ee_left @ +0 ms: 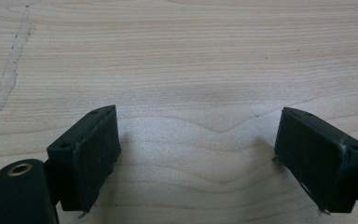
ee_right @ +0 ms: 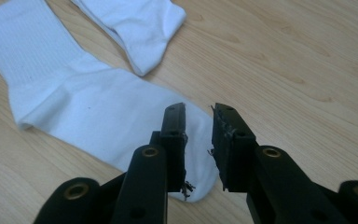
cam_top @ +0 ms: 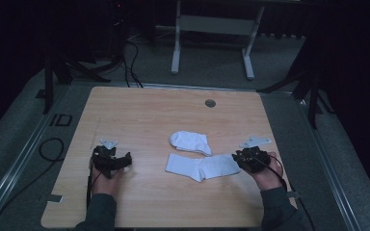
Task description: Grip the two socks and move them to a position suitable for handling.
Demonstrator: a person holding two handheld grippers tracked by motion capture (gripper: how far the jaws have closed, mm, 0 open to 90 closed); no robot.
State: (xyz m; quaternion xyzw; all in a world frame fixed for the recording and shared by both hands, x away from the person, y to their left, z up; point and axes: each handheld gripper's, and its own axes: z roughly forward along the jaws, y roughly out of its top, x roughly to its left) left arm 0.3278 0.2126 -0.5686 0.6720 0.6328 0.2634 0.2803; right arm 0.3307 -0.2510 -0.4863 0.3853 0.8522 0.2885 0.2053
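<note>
Sock (ee_right: 88,107) white, ribbed cuff, flat on table (ee_right: 307,70)

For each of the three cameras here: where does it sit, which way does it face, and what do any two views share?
High view: above the person's side, looking forward and down on the wooden table; forearms, left hand-held gripper, right hand-held gripper.
Left gripper view: on the left hand-held gripper, facing bare tabletop; jaws wide apart.
Right gripper view: on the right hand-held gripper, jaws slightly apart over the near sock.
Shared: high and right views show both the near sock and the far sock.
</note>
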